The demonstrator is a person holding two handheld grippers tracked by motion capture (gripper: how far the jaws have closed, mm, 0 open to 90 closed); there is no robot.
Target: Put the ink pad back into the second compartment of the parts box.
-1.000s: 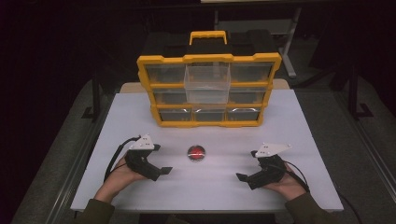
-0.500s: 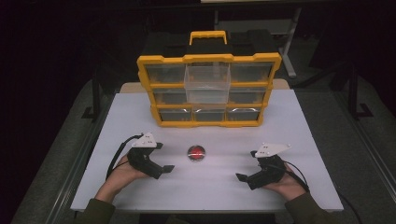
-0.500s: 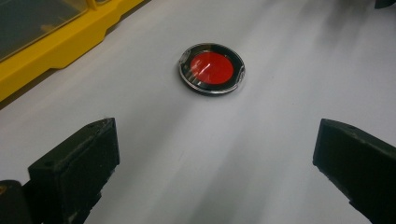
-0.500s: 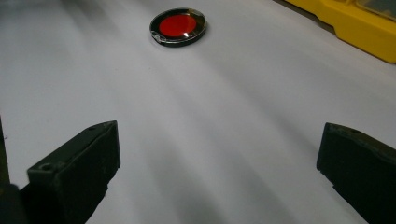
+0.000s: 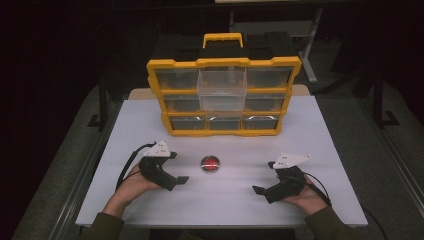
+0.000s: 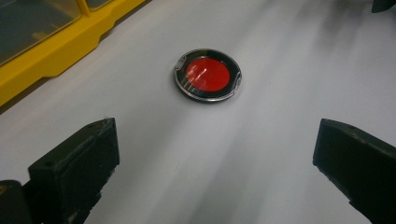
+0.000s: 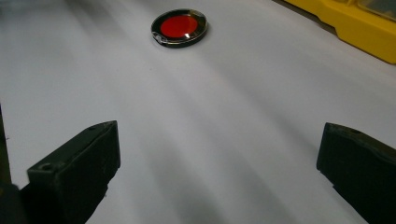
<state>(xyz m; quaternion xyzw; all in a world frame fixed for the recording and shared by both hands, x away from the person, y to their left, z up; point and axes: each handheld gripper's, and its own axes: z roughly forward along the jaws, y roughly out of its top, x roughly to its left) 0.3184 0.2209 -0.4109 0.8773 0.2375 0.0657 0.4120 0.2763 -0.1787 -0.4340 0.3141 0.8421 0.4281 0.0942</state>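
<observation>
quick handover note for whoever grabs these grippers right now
Left gripper: open, holding nothing, low over the white table, jaws aimed at the red disc.
Right gripper: open, holding nothing, also facing the disc from the other side, farther off.
The disc lies flat between them, untouched. Behind it stands the yellow drawer organizer, its top middle drawer pulled out.
Done: nothing yet. Left: pick up the disc, probably for that open drawer.

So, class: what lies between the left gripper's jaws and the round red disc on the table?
Nothing: in the left gripper view only bare white table separates the open left gripper from the red disc.
</observation>
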